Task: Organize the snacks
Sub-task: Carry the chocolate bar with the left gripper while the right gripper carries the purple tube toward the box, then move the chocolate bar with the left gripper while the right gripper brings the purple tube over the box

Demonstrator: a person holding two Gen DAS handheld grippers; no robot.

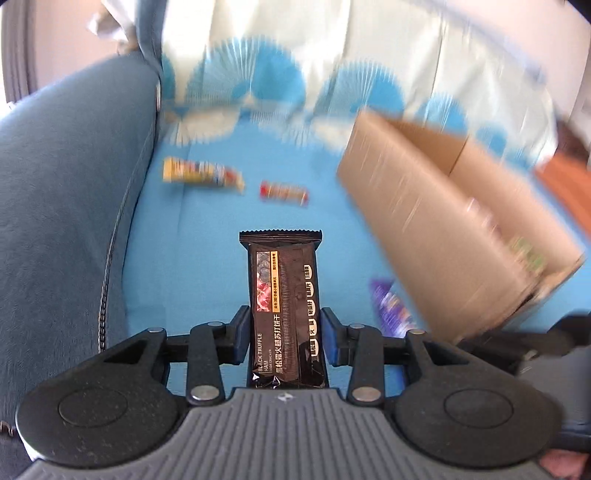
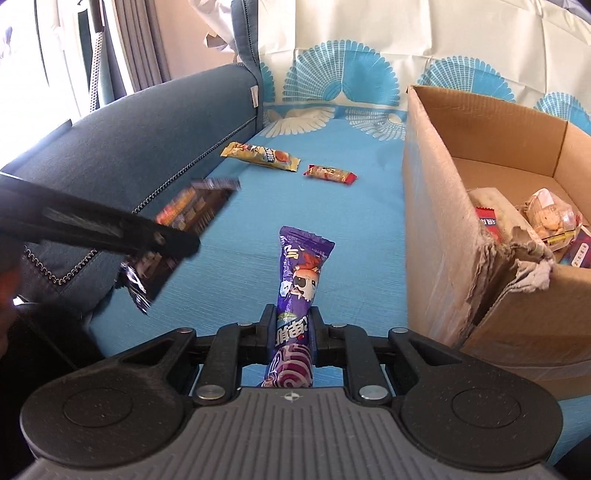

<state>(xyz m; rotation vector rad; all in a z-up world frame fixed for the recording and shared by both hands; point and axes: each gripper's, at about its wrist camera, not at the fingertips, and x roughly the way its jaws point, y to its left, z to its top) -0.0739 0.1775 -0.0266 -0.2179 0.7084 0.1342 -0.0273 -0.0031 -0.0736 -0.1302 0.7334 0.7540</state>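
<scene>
1. A bright blue woven cloth [image 2: 351, 229] is spread flat over the seat surface.
2. Along the rear edge of the cloth, a pattern of blue and white fan shapes [image 2: 341, 79] is printed; in the left wrist view the same pattern [image 1: 243, 74] is blurred.
3. A cream-white creased sheet [image 2: 461, 29] is draped behind the patterned band.
4. A dark blue upholstered sofa arm [image 2: 122, 147] with piped stitching borders the cloth on the left [image 1: 74, 177].
5. Grey curtains [image 2: 122, 44] are hung beside a bright window behind the arm.

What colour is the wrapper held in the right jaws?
Purple wrapper, with a white cartoon character and white lettering. Right wrist view shows it best.
</scene>
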